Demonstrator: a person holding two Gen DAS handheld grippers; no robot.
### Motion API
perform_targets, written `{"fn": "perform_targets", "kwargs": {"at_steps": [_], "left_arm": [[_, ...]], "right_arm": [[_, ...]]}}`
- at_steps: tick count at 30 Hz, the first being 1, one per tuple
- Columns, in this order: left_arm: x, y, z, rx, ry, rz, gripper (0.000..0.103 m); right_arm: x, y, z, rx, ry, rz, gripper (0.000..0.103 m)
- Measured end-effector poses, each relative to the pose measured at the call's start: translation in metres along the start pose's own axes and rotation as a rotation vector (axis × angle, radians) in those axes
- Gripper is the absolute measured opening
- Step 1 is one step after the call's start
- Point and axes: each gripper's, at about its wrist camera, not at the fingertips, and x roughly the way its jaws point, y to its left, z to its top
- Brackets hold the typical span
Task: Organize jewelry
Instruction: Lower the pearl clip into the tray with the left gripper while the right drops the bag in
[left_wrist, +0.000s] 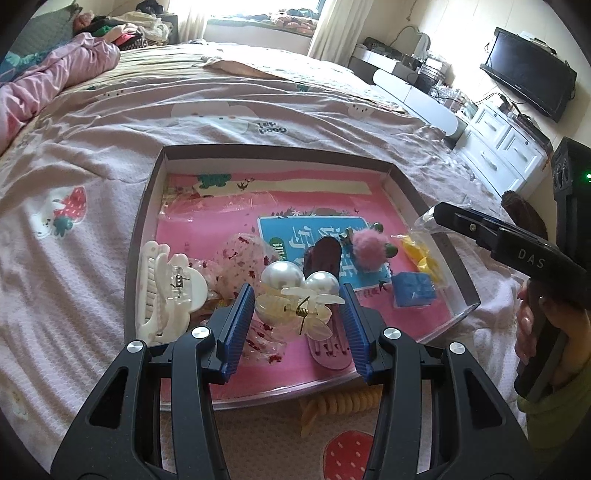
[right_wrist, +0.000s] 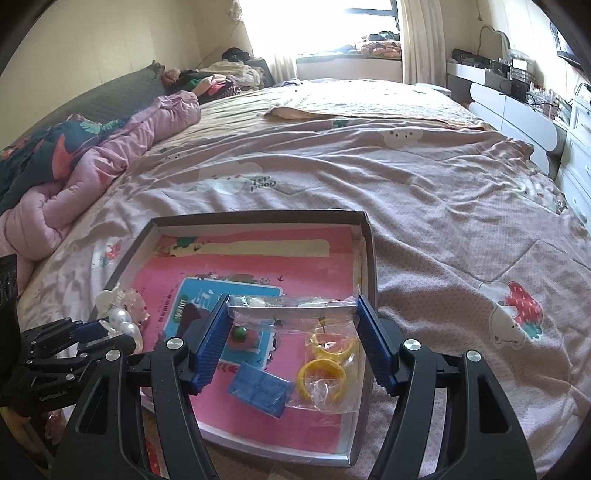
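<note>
Two grippers, yours, hang wide open over a shallow cardboard tray (left_wrist: 397, 177) on a pink strawberry-print bedspread (left_wrist: 92, 147). Your left gripper (left_wrist: 297, 314) straddles a pearl hair claw (left_wrist: 295, 295); your right gripper (right_wrist: 293, 343) brackets bagged yellow rings (right_wrist: 325, 365), window (right_wrist: 314, 22) glaring beyond.

far half of box (right_wrist: 369, 258) floor: bare, open to reach | near-left corner: white claw clip (left_wrist: 166, 291), pearl clip (left_wrist: 295, 295) crowd it | near-right edge: blue cube (right_wrist: 258, 387), bagged yellow rings (right_wrist: 325, 365) block

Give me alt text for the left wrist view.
Open left tongs straddle a pearl hair clip inside a shallow box on a bed. A white claw clip lies left; a pink pompom and blue cube right.
</note>
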Motion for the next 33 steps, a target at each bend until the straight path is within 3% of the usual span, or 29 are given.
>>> {"fn": "perform_targets", "kwargs": {"at_steps": [25, 33], "left_arm": [[0.011, 0.004, -0.002, 0.003, 0.018, 0.003, 0.043], [0.001, 0.004, -0.004, -0.006, 0.005, 0.006, 0.046]], "right_arm": [[0.037, 0.002, -0.003, -0.002, 0.062, -0.008, 0.066], [0.023, 0.001, -0.007, -0.003, 0.043, -0.014, 0.078]]}}
